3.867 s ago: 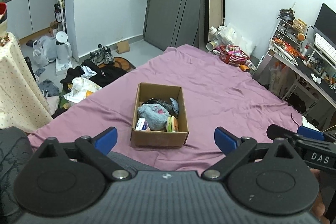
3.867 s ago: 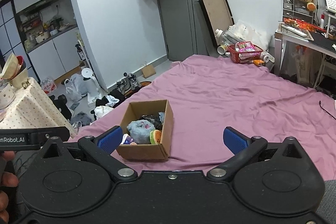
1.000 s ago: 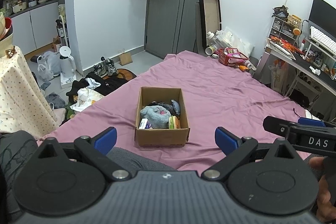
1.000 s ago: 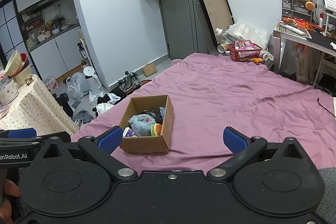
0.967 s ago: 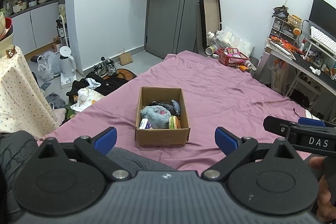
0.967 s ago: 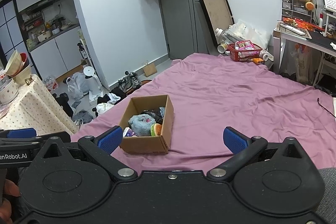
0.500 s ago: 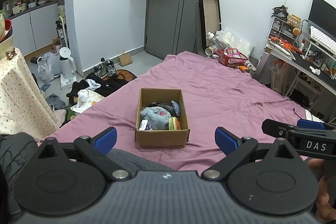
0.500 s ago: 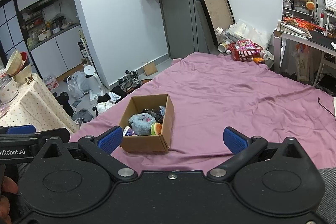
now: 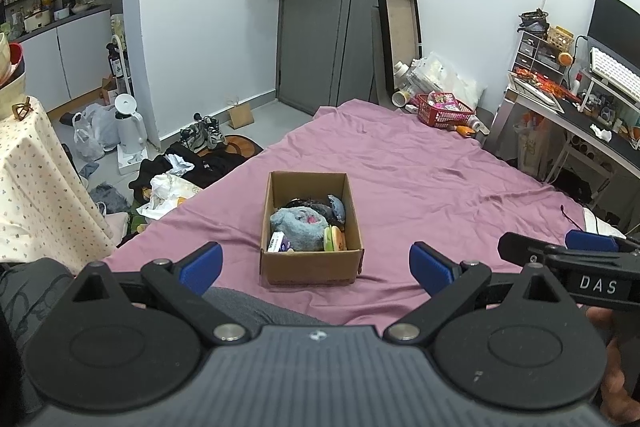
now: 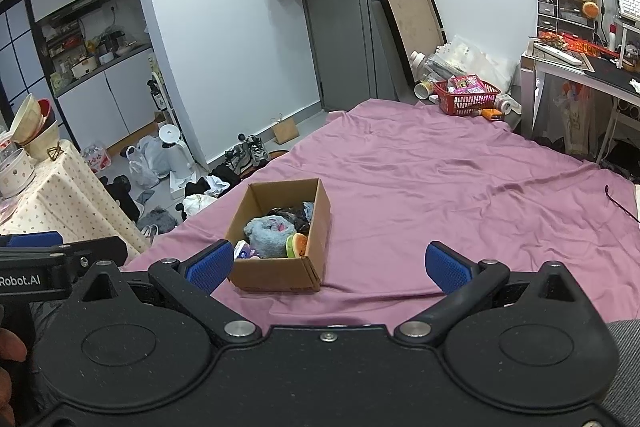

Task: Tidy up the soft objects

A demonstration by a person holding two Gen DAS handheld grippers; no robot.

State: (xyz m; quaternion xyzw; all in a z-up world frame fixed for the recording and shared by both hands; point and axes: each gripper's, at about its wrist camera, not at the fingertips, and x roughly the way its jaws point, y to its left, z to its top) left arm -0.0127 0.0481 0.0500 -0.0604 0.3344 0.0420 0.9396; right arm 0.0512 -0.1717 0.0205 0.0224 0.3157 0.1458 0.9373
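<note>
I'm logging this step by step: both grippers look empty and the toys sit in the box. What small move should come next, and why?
Probably ease the left gripper forward and down toward the cardboard box. Both it and the right gripper are open, hold nothing and hang short of the box on the purple sheet; the fluffy blue-grey plush lies on top, easiest to reach.

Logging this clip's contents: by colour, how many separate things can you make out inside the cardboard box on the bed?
Grey-blue fuzzy item: 1
Green and orange plush: 1
Dark fabric bundle: 1
Blue-grey item: 1
White and purple packet: 1
Total: 5 visible in the box; anything buried beneath cannot be told.
</note>
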